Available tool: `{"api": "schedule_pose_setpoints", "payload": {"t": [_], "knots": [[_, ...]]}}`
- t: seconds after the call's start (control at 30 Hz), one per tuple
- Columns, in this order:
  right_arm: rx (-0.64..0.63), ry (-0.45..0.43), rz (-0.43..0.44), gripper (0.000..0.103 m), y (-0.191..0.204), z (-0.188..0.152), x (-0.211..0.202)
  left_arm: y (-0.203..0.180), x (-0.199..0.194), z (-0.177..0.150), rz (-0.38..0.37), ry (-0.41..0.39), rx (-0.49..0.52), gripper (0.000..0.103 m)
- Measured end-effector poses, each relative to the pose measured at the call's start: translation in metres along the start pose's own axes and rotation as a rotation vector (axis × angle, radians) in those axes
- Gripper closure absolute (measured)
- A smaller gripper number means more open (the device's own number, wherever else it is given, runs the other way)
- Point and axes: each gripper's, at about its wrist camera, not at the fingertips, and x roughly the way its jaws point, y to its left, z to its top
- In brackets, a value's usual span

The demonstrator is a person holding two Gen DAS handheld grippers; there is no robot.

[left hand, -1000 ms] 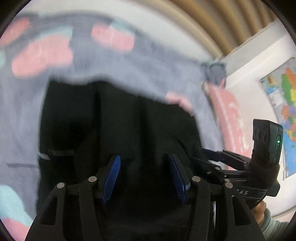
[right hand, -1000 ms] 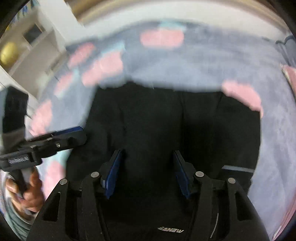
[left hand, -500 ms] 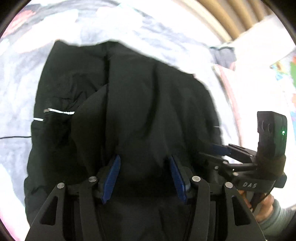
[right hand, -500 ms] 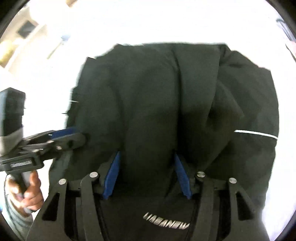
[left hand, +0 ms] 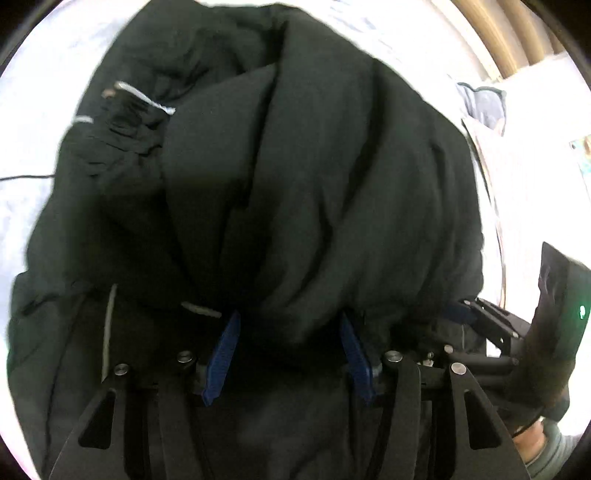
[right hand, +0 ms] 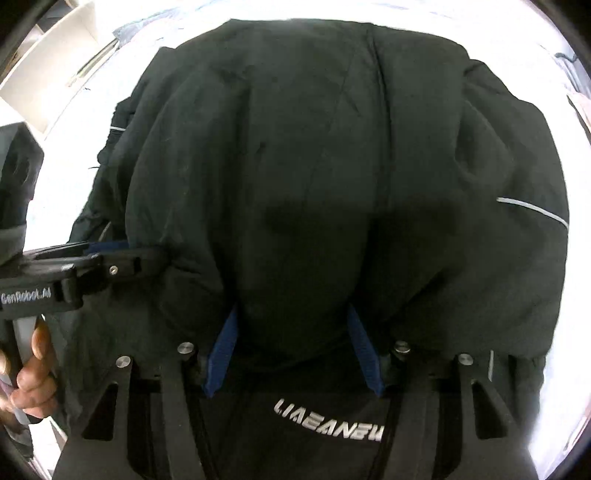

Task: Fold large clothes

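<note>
Across the bed: a bulky black padded jacket (left hand: 295, 177) lies folded over itself on a pale bedspread (left hand: 40, 122) and fills most of both wrist views.
Left gripper (left hand: 290, 350): its blue-padded jaws stand apart astride a thick roll of the jacket's folded edge; the fabric fills the gap and seems clamped, though the contact is hard to read.
Right gripper (right hand: 291, 350): it sits the same way – blue pads on each side of a bulging fold, just above white lettering on the cloth.
Neighbour: in the right wrist view the left gripper reaches in from the left with a hand (right hand: 31, 373) on its handle, its tips at the jacket's side.
Nearby things: a thin grey reflective stripe (right hand: 532, 208) on a sleeve; a thin dark cord (left hand: 26, 177) on the bedspread; a wooden slatted headboard (left hand: 502, 33) – upper right.
Edges: bare bedspread shows around the jacket's far and side borders.
</note>
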Motion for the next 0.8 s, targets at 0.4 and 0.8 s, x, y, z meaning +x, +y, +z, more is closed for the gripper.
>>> {"api": "schedule_pose_setpoints", "payload": {"t": [0.4,0.8], "knots": [[0.119,-0.077,0.049,0.041,-0.033,-0.097,-0.097,0.037,-0.148,-0.110,0.015,-0.182,-0.105,0.046],[0.354,-0.067,0.034,0.041,-0.084,-0.166,-0.123,0.147,-0.223,-0.191,0.043,-0.260,-0.389,0.046]]}}
